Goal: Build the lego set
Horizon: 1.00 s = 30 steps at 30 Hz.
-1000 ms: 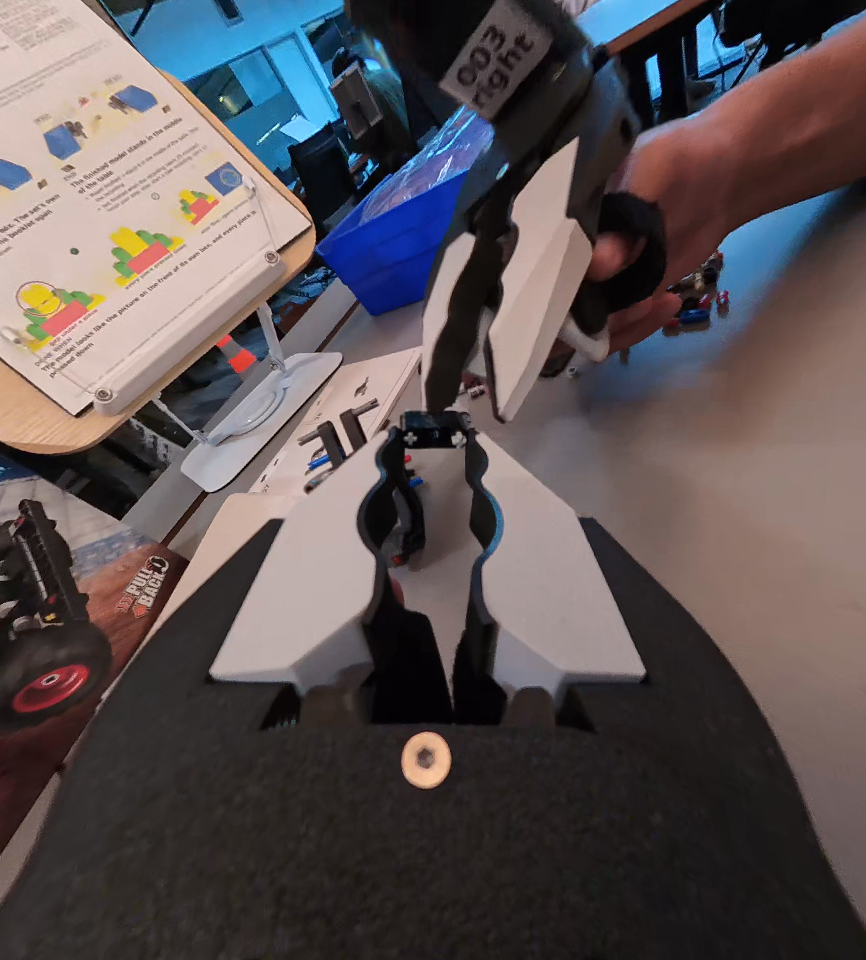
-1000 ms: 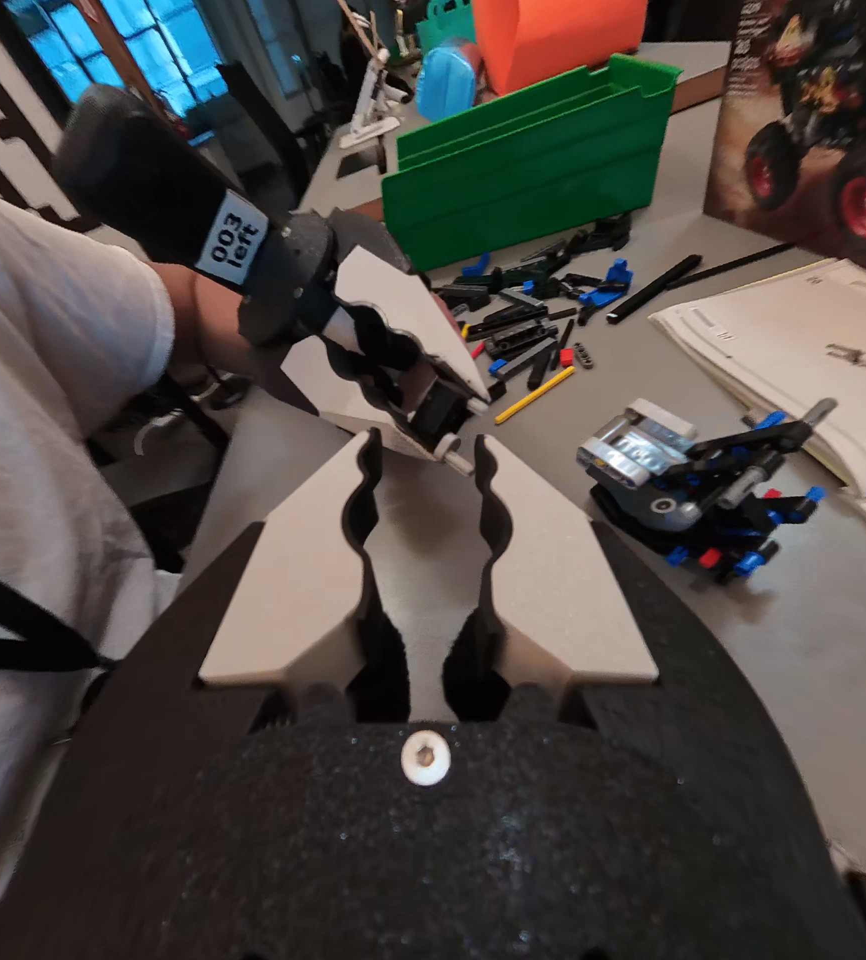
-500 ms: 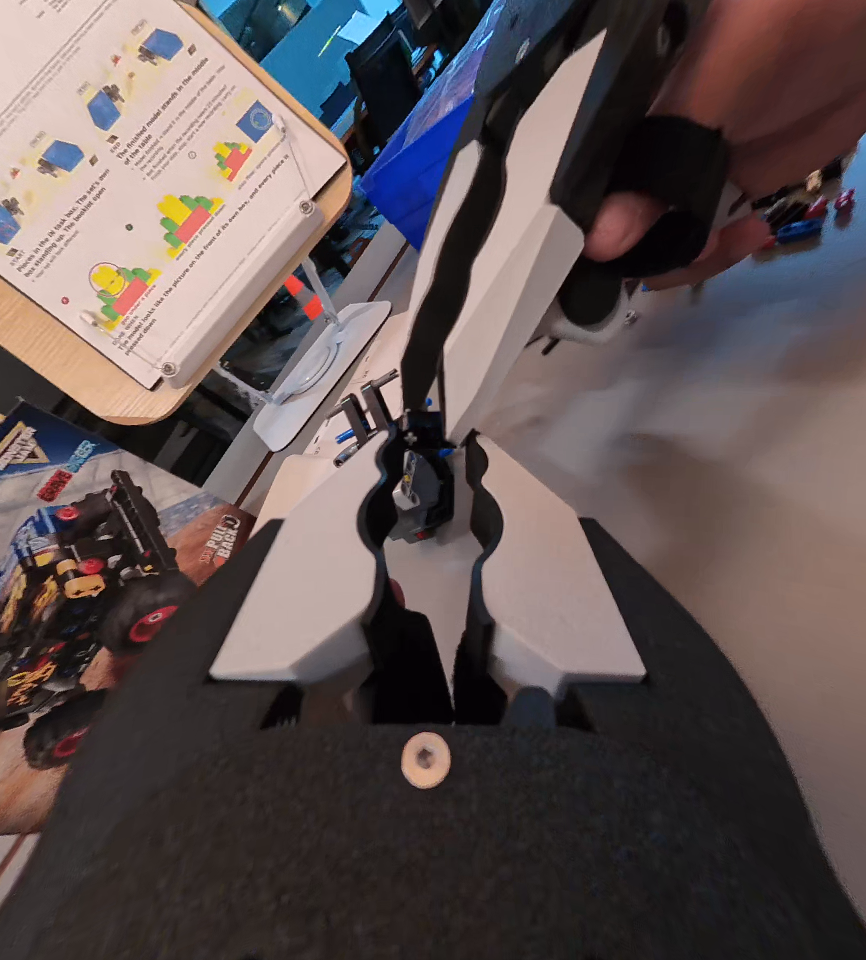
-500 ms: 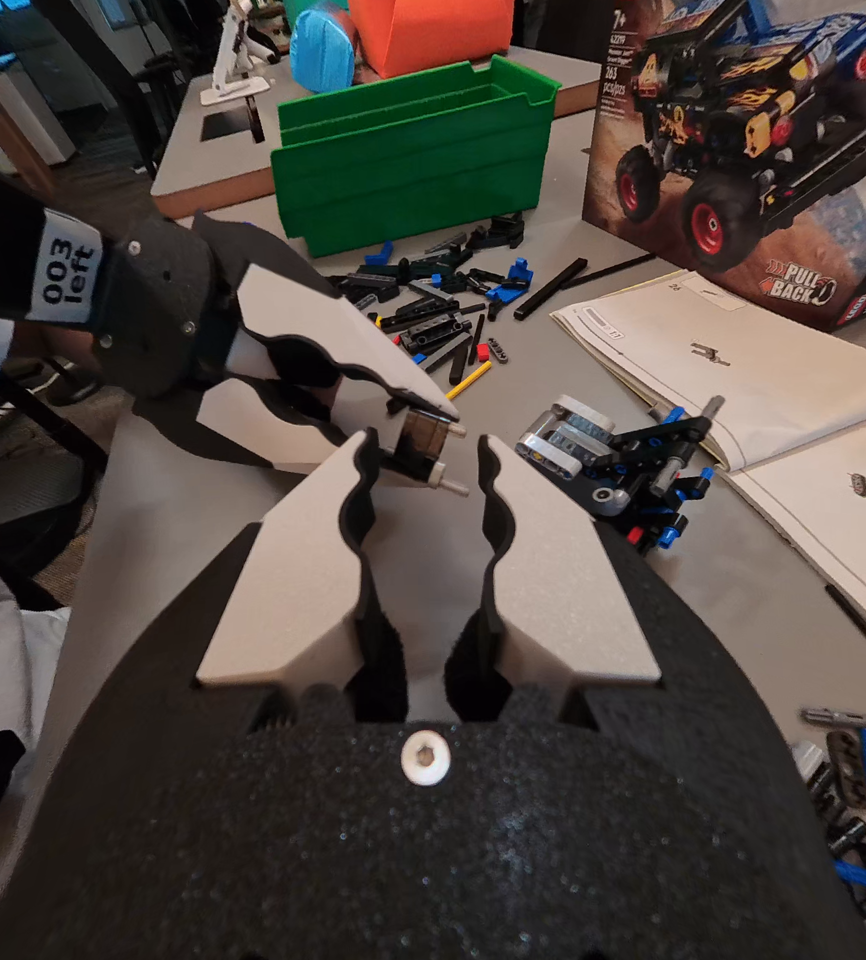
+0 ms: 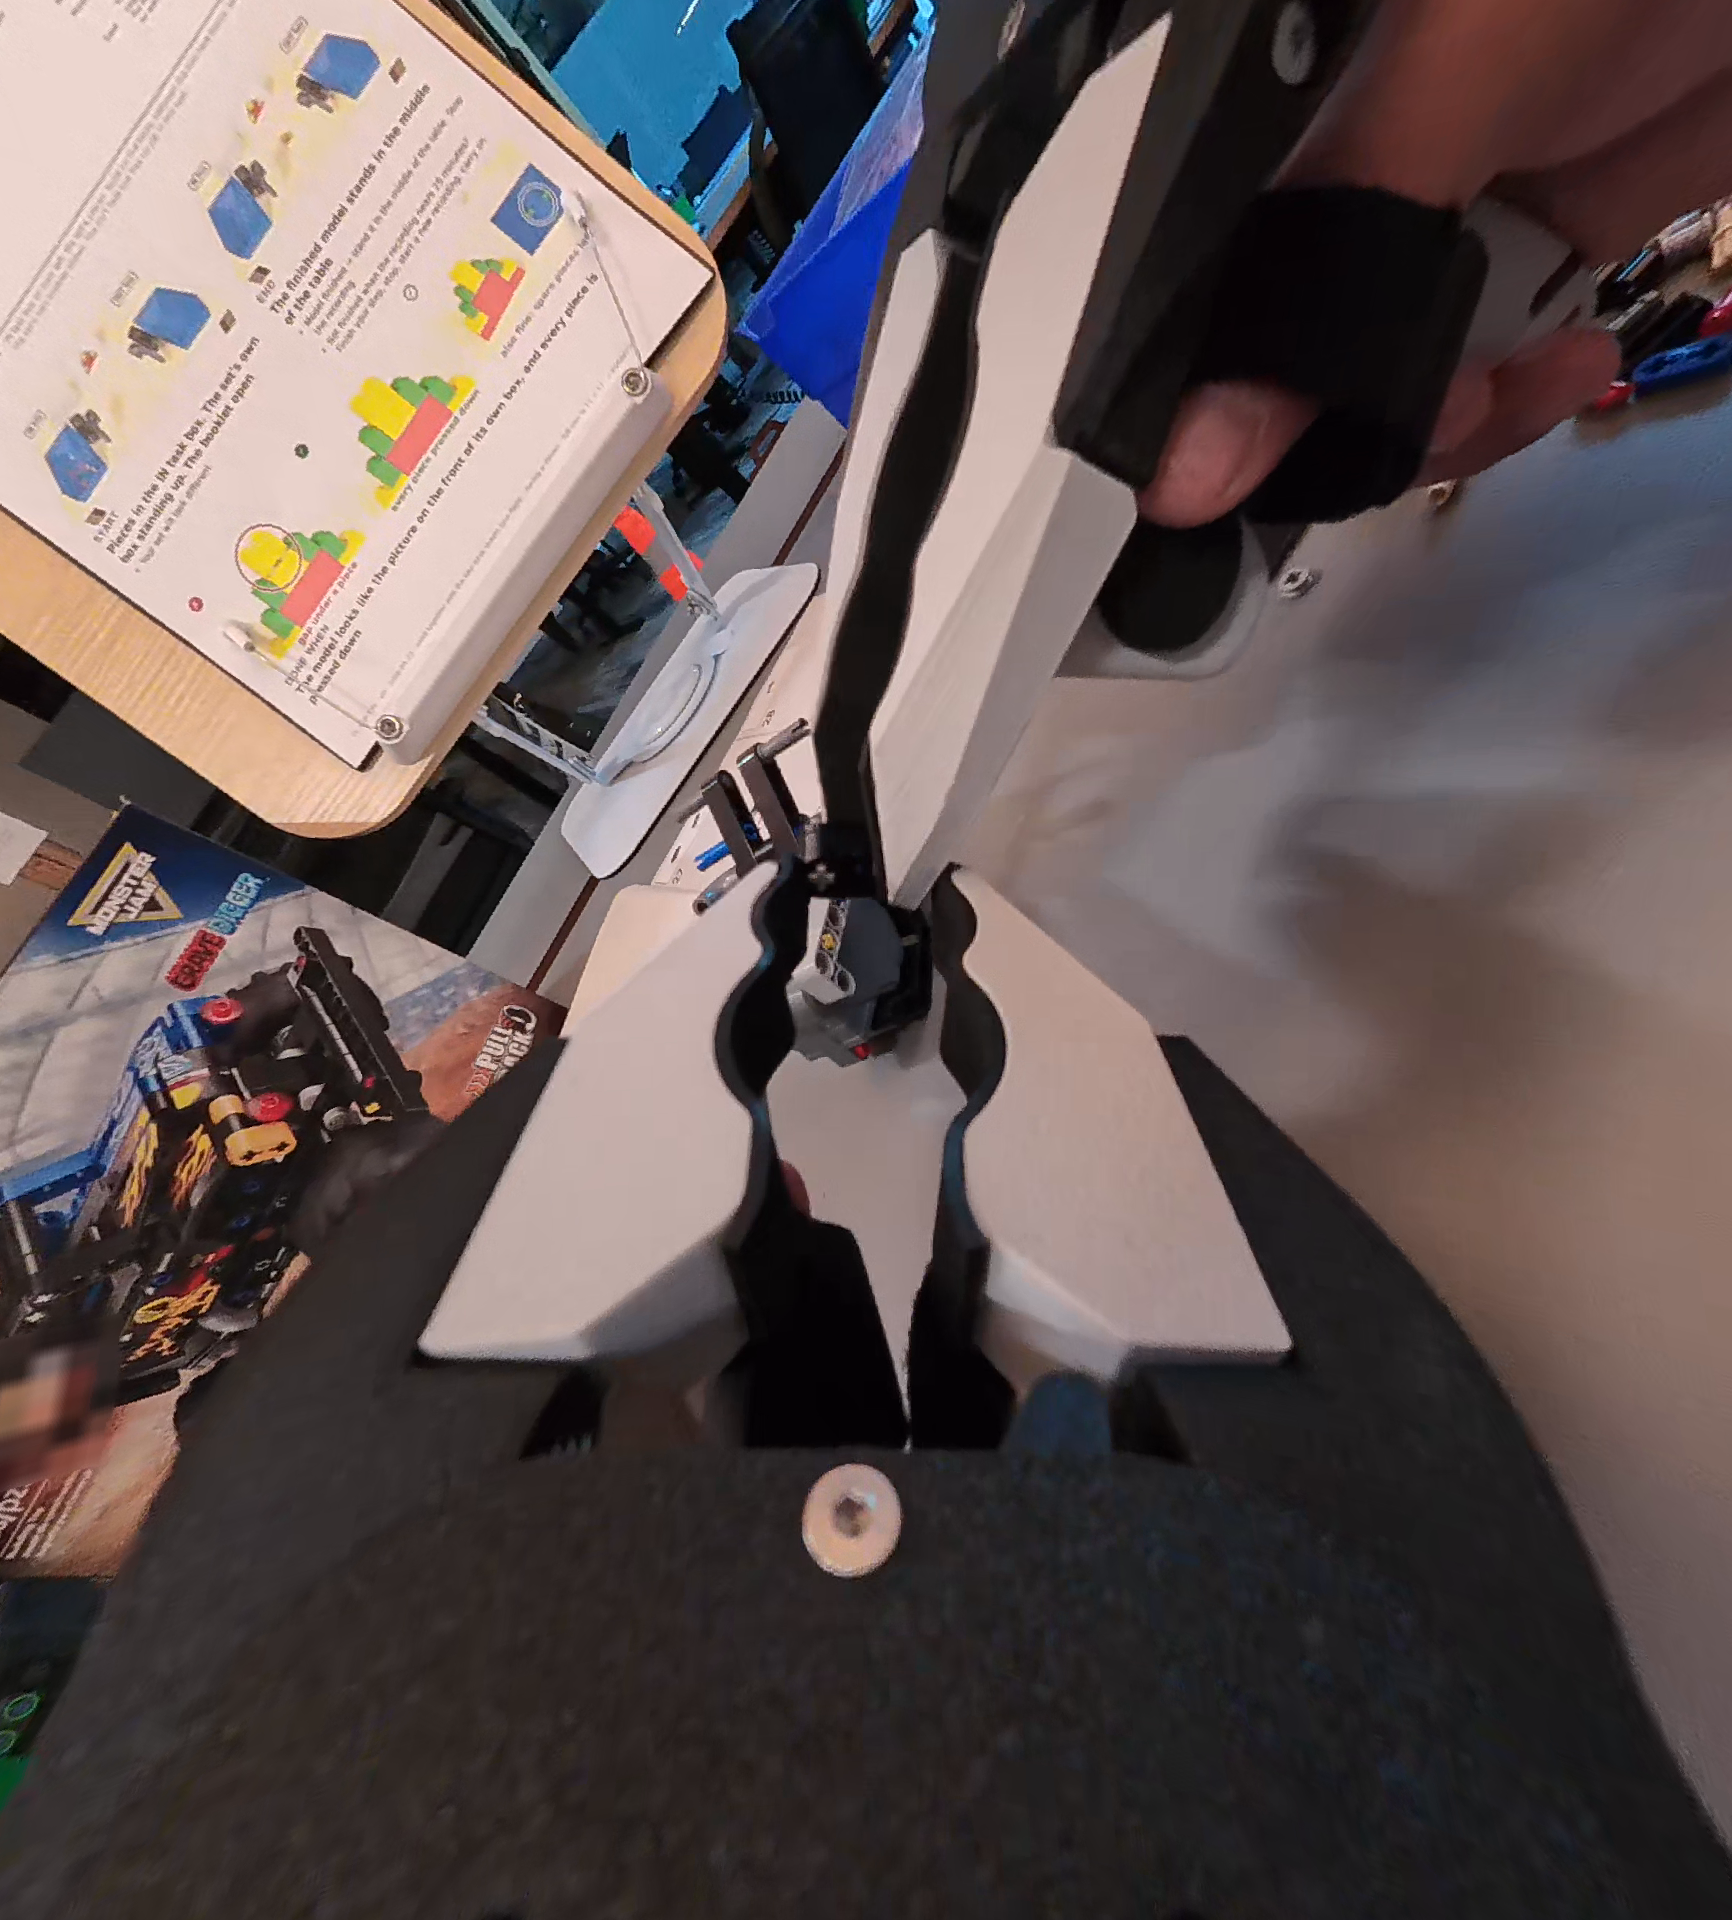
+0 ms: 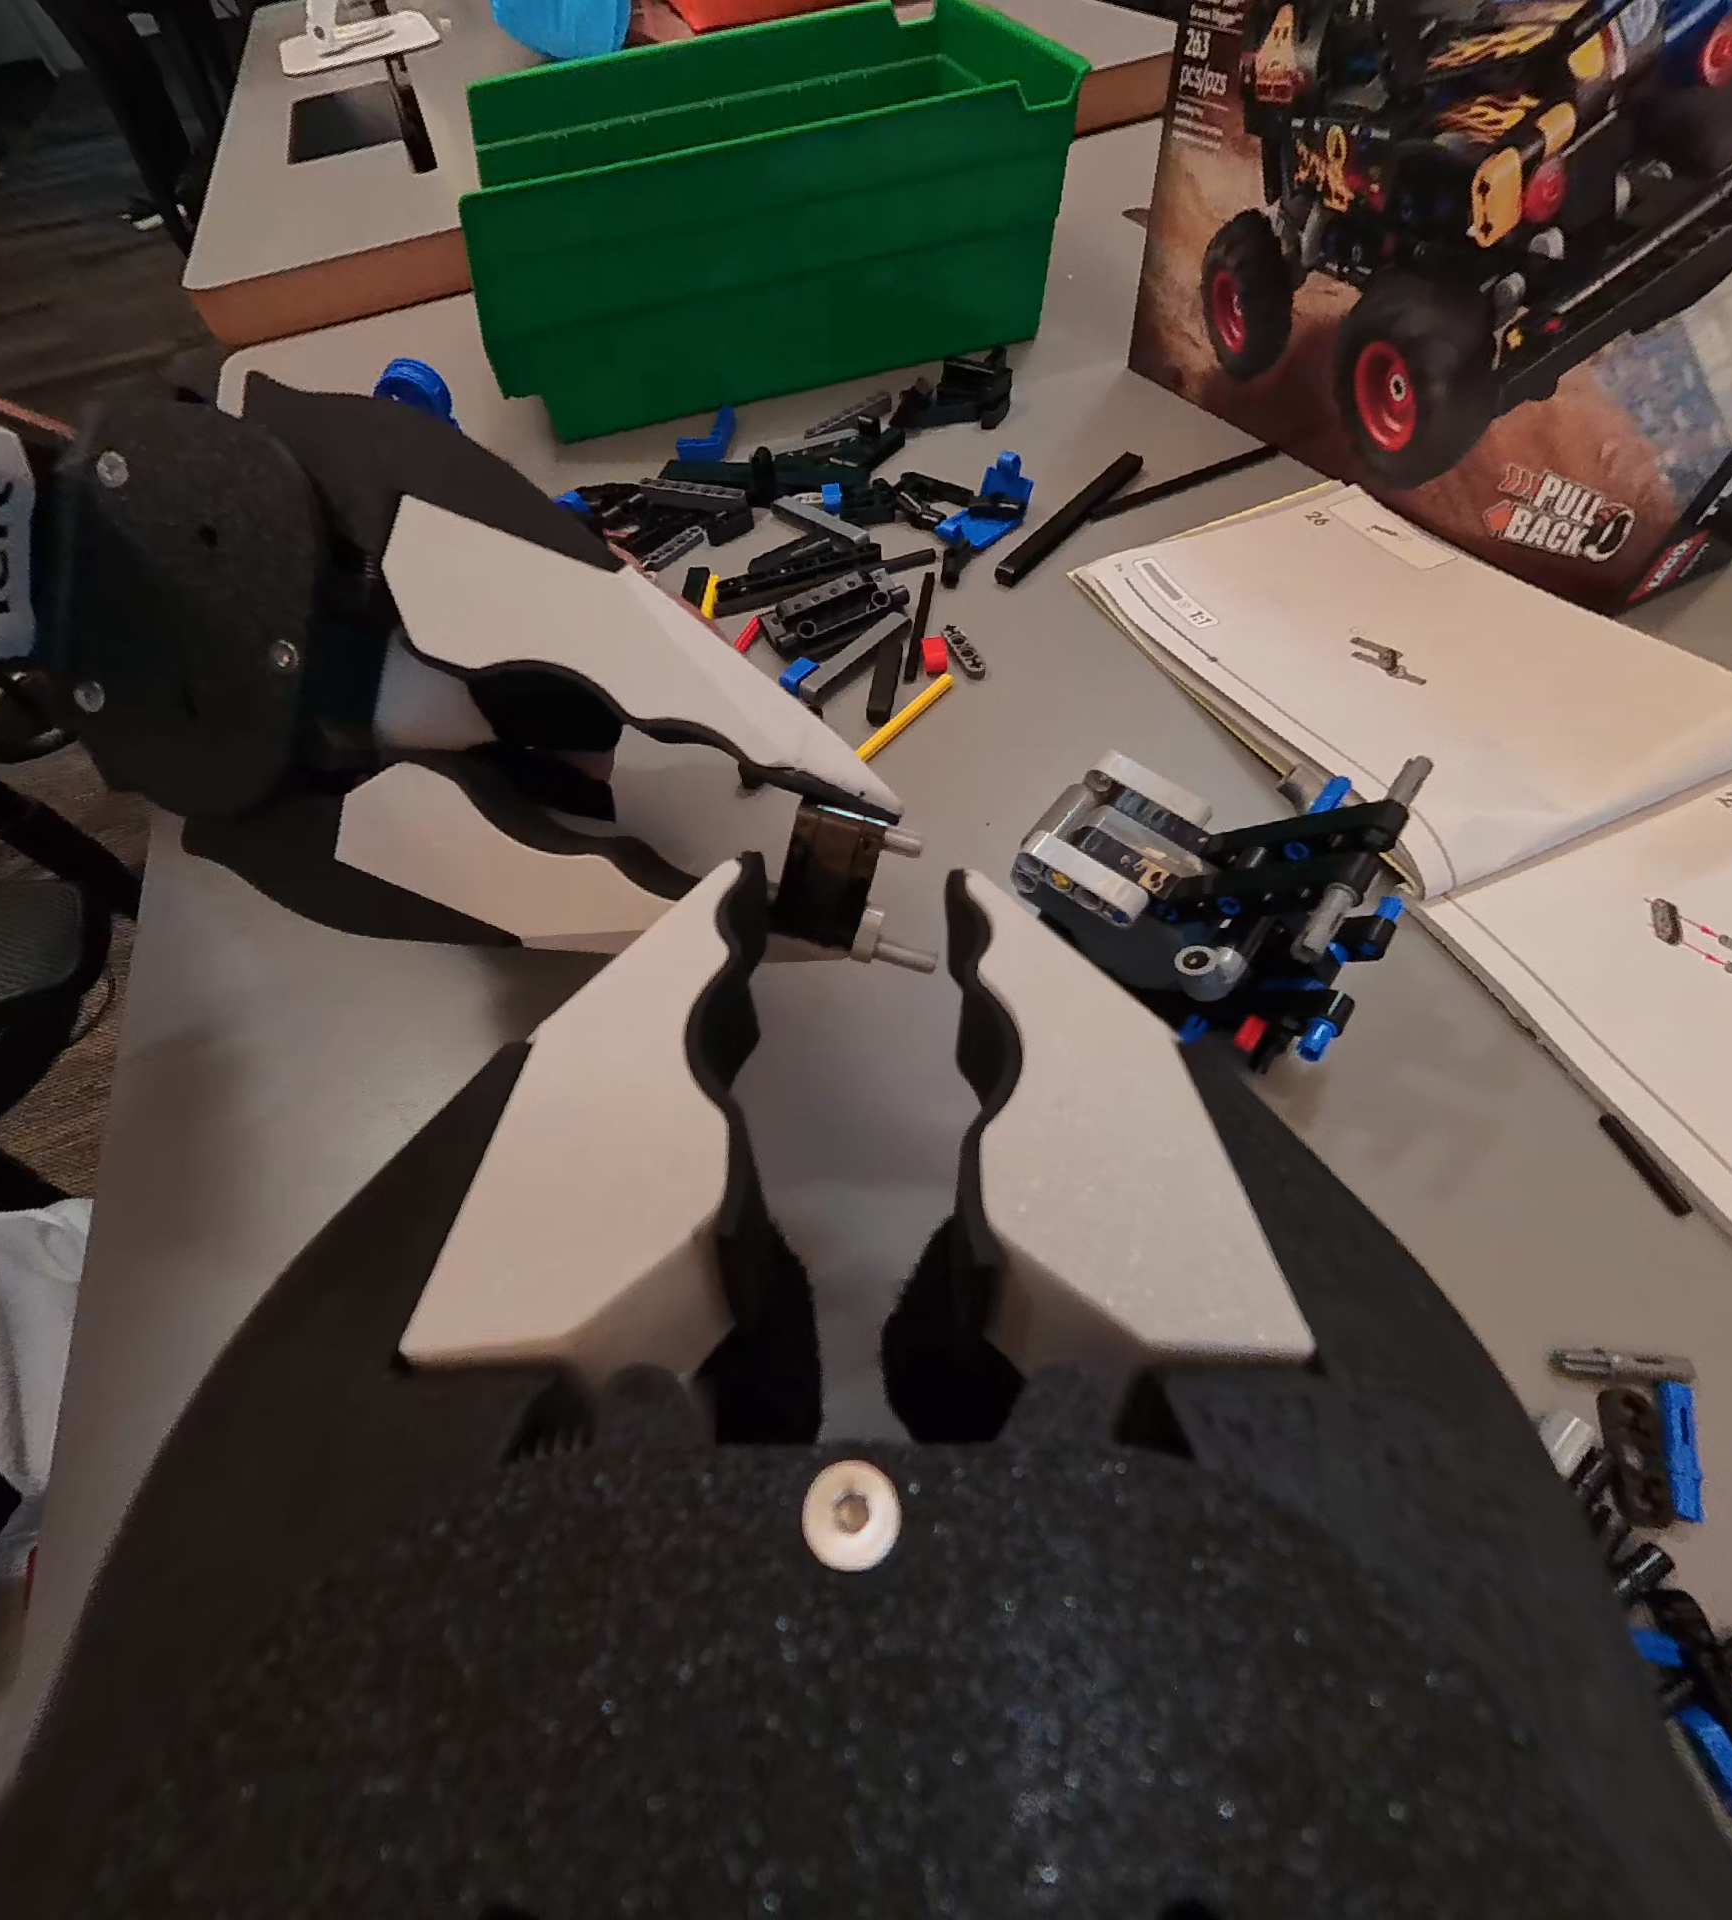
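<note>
One small dark block (image 6: pixel 826 868) with two pale pins projecting from its side is clamped between the jaws of the left gripper (image 6: pixel 820 862), held in the air above the worktop (image 6: pixel 270 1039). Right gripper (image 6: pixel 846 914) faces it with jaws apart, their tips on either side of the projecting pins; whether they touch the block cannot be told. In the left wrist view the right gripper (image 5: pixel 857 862) descends from the upper edge, its tips meeting the left gripper (image 5: pixel 857 935) at the held block (image 5: pixel 820 862); a person's hand (image 5: pixel 1361 343) grips its handle.

Just beyond the right gripper's tips, near the middle of the worktop, rests a partly built chassis (image 6: pixel 1215 894) of grey, black and blue parts. Beside it, toward the right edge, lies an open instruction booklet (image 6: pixel 1444 665). Loose parts (image 6: pixel 841 582) in black, blue, grey, red and yellow are scattered between the chassis and a green bin (image 6: pixel 768 208) at the far edge. A set box (image 6: pixel 1485 260) picturing a monster truck stands at the far right corner. More loose pieces (image 6: pixel 1672 1475) lie near the right edge, closer in. An illustrated sheet on a wooden board (image 5: pixel 270 343) stands on a stand (image 5: pixel 675 686) to the left.
</note>
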### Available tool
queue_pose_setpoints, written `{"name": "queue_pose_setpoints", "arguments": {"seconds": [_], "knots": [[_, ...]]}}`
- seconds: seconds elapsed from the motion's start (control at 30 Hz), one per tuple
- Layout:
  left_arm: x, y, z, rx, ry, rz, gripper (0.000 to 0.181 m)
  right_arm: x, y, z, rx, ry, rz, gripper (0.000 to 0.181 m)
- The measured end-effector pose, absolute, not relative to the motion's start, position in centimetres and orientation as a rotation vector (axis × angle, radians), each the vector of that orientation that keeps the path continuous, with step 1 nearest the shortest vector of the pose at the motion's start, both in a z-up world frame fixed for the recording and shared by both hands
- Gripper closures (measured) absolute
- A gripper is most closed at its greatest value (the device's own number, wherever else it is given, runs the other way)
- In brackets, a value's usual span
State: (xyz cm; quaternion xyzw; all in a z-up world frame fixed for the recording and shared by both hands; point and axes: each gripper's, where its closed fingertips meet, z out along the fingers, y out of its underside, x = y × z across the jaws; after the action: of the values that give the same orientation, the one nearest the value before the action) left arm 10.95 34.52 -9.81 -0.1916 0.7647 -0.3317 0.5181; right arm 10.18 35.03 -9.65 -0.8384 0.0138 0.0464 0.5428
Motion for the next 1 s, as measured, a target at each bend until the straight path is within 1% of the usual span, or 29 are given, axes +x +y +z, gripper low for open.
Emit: {"name": "queue_pose_setpoints", "arguments": {"seconds": [0.03,0.27,0.53,0.83,1.0], "knots": [[10.97,34.52,-9.85,-0.459,1.836,-0.794,0.16,10.16,35.01,-9.7,-1.996,0.038,0.117,0.148],[11.01,34.58,-9.99,-0.461,1.836,-0.778,0.159,10.27,34.88,-9.74,-2.018,0.04,0.076,0.148],[11.08,34.63,-10.1,-0.457,1.837,-0.76,0.159,9.67,34.87,-9.84,-2.015,0.018,0.123,0.159],[10.94,34.49,-10.13,-0.435,1.835,-0.752,0.159,9.56,34.9,-9.78,-1.988,-0.007,0.132,0.163],[10.95,34.47,-9.92,-0.424,1.826,-0.75,0.159,9.48,34.92,-9.56,-1.961,0.025,0.221,0.166]]}}
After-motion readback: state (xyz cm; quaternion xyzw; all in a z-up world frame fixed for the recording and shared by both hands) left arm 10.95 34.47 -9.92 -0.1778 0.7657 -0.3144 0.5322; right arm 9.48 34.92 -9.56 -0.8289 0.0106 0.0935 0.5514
